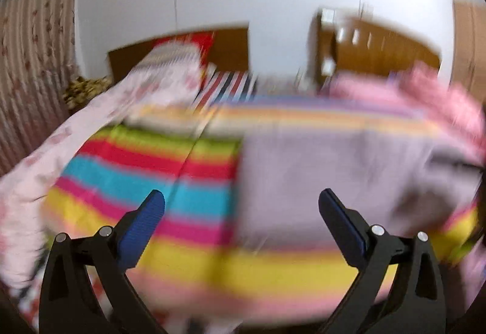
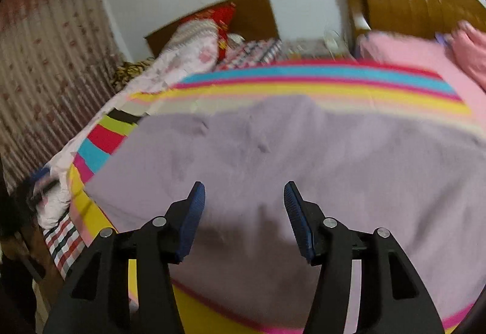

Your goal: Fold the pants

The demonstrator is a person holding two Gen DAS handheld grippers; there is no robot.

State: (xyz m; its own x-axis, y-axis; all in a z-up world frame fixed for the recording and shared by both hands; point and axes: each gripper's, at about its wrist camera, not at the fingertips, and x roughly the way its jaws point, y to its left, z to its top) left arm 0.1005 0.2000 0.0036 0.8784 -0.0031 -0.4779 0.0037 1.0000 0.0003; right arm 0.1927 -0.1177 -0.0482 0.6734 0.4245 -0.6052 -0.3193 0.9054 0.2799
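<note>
Left gripper (image 1: 241,200): spread, empty | Right gripper (image 2: 244,192): spread, empty, above pants | Pants (image 2: 303,158): lilac, flat on striped blanket (image 2: 319,82), toward bed's near edge | Bed (image 2: 60,230)

The left gripper (image 1: 241,203) hung with its two black, blue-padded fingers (image 1: 145,224) spread wide and nothing between them. Below lay a bed covered by a sheet of bright rainbow stripes (image 1: 145,170), blurred by motion. A flat pale lilac fabric garment (image 1: 328,170) lay on the sheet toward the right. A pink floral quilt (image 1: 100,109) ran along the bed's left edge, beside a striped curtain (image 1: 33,54).
</note>
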